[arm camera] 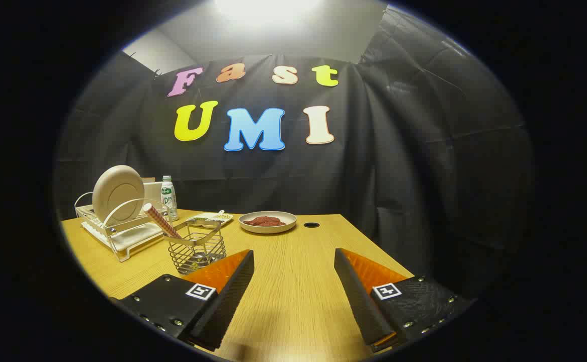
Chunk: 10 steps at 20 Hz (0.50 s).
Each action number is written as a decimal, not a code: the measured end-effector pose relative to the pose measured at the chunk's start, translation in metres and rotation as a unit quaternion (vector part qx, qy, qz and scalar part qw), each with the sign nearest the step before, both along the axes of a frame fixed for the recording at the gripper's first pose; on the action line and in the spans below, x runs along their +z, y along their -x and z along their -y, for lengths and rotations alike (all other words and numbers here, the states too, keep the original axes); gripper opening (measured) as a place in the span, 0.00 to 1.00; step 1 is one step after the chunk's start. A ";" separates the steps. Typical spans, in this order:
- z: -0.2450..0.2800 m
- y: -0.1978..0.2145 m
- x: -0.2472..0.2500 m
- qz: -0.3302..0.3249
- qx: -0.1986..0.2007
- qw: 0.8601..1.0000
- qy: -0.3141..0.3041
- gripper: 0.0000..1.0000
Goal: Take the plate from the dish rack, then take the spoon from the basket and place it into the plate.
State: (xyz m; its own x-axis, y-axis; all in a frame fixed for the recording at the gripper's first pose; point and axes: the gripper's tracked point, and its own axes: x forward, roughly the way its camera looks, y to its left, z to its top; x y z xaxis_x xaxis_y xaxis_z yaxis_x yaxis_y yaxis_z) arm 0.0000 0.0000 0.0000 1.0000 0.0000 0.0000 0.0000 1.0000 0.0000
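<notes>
Overall progress: nothing of the task looked done; both steps seemed still ahead.
Tongs (293, 281): spread wide apart and holding nothing, with bare wood showing between the two fingers; they hung over the near part of the surface (298, 301).
Plate (118, 193): stood on edge in the dish rack (122, 236), leaning back against a wire hoop, well beyond the left finger and not yet taken.
Spoon (161, 220): what seemed to be its patterned handle stuck up at a slant out of the basket (196, 249); the bowl end was hidden inside the wire.
Basket position: just ahead of the left finger, beside the rack's near corner.
Other things: a shallow dish (267, 221) with something reddish-brown in it sat farther back near the middle of the surface, a small tray (212, 218) lay beside it, and a bottle (168, 197) stood behind the rack.
Left to do: by my reading, lift the plate out of the rack and set it down, then draw the spoon from the basket and lay it in the plate.
Next move, as a judgement: the tongs would need to swing left and forward toward the rack.
</notes>
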 end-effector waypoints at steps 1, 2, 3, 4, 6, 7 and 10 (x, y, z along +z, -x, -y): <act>0.000 0.000 0.000 0.000 0.000 1.000 0.000 0.98; 0.000 0.000 0.000 0.000 0.000 1.000 0.000 0.98; 0.000 0.000 -0.001 0.000 0.000 1.000 0.000 0.98; 0.000 0.000 0.000 -0.001 0.000 1.000 0.000 0.98; 0.000 -0.002 0.001 0.003 -0.001 1.000 0.001 0.98; 0.001 -0.004 -0.002 -0.003 -0.002 1.000 -0.001 0.98; 0.002 -0.029 -0.005 -0.015 -0.003 1.000 -0.007 0.98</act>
State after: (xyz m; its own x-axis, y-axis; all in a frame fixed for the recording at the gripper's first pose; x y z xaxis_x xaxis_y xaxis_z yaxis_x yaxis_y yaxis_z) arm 0.0291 -0.0024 -0.0052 0.9995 -0.0065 -0.0304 0.0070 0.9999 0.0140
